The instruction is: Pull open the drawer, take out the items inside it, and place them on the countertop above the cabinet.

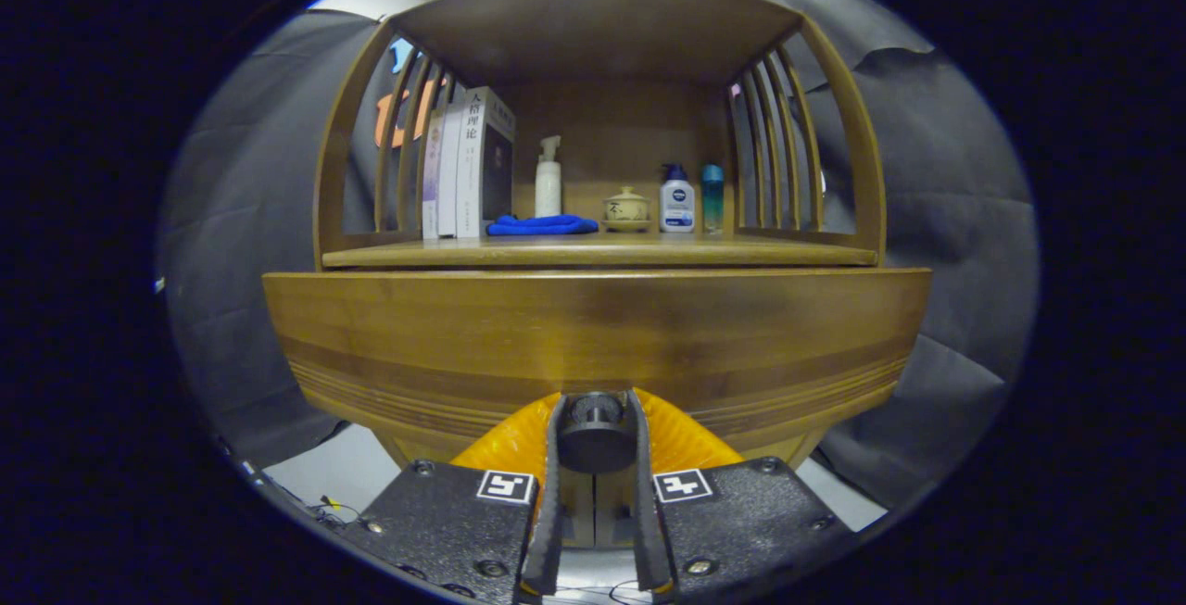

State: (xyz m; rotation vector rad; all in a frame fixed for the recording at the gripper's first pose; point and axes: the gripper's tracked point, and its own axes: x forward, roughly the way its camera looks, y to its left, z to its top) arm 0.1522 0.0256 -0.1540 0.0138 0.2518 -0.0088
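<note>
Gripper view, centre frame: wooden cabinet (593, 327) with drawer front (593, 346) shut flush, its contents hidden. Upper centre, the countertop (593, 253) holds books (468, 165), a blue cloth (542, 225) and bottles (676, 202), with bare board along the front edge. Lower centre, the gripper (595, 434) is clamped on the round knob (595, 438). Risk: fingers slipping off the knob if pulled off-axis.
</note>
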